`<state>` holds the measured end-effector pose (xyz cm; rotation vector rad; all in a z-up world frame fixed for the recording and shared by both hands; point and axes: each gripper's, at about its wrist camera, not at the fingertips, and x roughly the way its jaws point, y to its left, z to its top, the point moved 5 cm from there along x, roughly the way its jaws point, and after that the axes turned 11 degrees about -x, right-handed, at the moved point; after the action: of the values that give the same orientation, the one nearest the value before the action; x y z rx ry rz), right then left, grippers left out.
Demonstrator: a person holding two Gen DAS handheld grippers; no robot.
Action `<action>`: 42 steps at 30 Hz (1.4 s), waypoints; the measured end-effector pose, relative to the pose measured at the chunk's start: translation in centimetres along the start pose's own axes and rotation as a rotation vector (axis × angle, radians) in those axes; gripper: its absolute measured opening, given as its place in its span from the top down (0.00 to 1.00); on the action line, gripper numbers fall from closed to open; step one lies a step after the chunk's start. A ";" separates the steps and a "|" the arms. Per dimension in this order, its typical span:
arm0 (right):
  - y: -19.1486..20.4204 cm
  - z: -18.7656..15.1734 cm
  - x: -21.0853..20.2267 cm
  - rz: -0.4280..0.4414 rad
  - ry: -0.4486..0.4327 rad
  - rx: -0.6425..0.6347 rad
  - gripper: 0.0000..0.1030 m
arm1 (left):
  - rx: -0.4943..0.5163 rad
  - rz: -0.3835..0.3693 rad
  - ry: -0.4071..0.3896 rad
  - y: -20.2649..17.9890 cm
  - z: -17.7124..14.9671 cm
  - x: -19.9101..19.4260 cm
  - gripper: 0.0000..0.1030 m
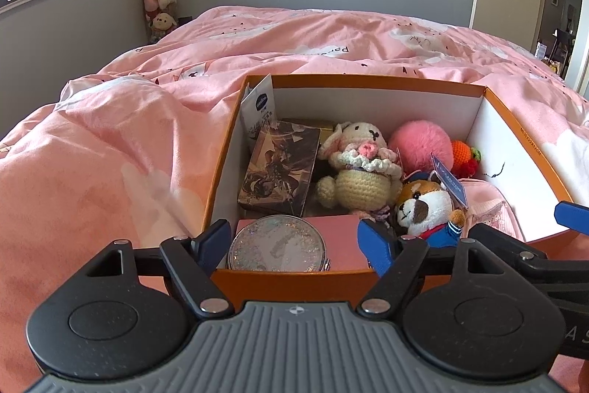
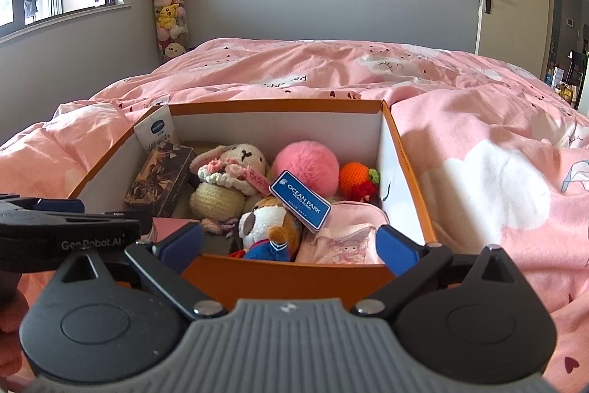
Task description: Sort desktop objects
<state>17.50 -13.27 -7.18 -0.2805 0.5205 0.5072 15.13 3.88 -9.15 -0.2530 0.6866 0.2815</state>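
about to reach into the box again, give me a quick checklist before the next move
1. Left gripper empty, jaws wide: ok.
2. Right gripper empty, jaws wide: ok.
3. Box open on top, no lid in the way: ok.
4. Mirror lying flat at the near wall, between the left fingers: ok.
5. Dog plush reachable, its tag sticking up over it: ok.
6. Anything left outside the box to sort: cannot tell, only the bedding shows.
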 end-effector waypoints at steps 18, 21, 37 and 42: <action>-0.2 -0.1 0.4 -0.003 0.004 -0.003 0.02 | -0.005 0.009 0.022 0.2 -0.1 0.1 0.13; -0.2 -0.2 0.4 -0.003 0.005 -0.004 0.02 | -0.006 0.009 0.026 0.2 -0.1 0.1 0.13; -0.2 -0.2 0.4 -0.004 0.006 -0.004 0.02 | -0.007 0.009 0.028 0.2 -0.1 0.1 0.13; -0.3 -0.3 0.5 -0.006 0.008 -0.006 0.02 | -0.008 0.009 0.028 0.3 -0.1 0.1 0.13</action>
<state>17.90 -13.46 -7.66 -0.2896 0.5261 0.5019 15.10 4.12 -9.31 -0.2623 0.7144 0.2902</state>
